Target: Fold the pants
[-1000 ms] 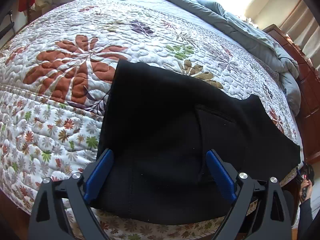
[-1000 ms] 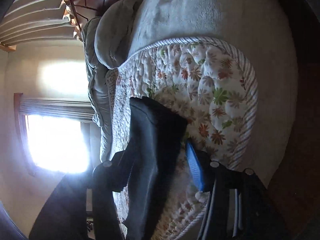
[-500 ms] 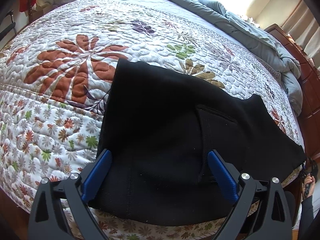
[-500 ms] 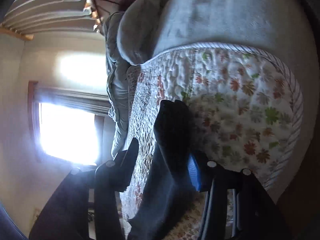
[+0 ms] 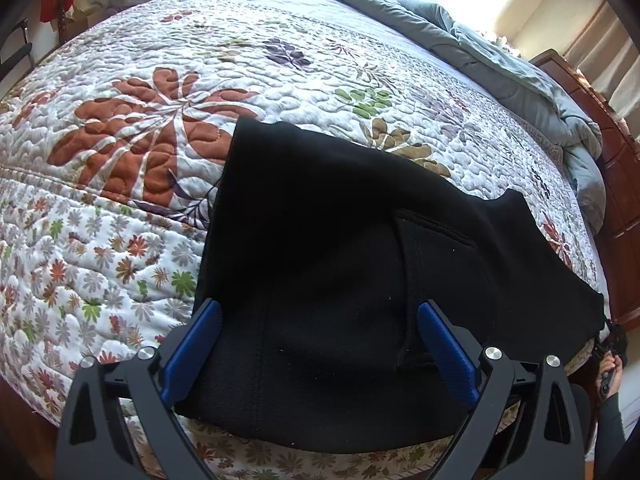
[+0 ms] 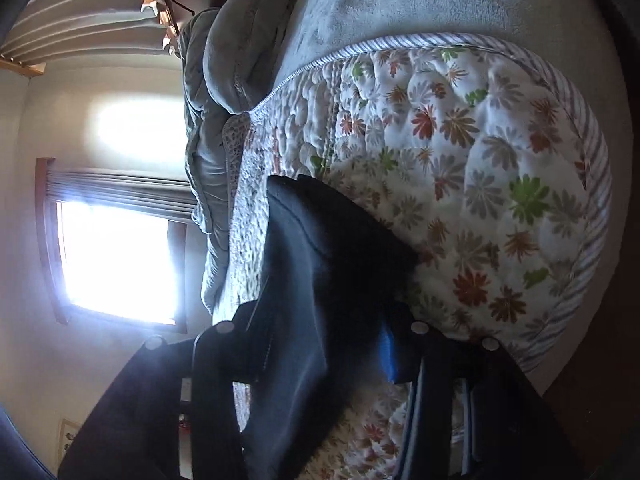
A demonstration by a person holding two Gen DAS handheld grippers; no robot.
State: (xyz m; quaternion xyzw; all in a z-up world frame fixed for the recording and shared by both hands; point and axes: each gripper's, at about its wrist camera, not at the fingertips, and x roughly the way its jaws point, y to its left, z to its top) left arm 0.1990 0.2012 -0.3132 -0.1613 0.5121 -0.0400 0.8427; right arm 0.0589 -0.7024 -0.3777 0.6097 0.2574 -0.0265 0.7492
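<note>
The right gripper has slid onto the pants on the bed, jaws closing with cloth between them, nearly ready to fold, while the left gripper hangs wide open over them.

Pants flat on quilt near bed edge; rumpled blanket behind, seemingly along far side.

The left gripper, black-framed with blue ribbed pads, points steeply down with its jaws spread wide. The right gripper, rolled onto its side, is closing its jaws with dark cloth between them. A dark-sleeved hand shows at the right edge.
</note>
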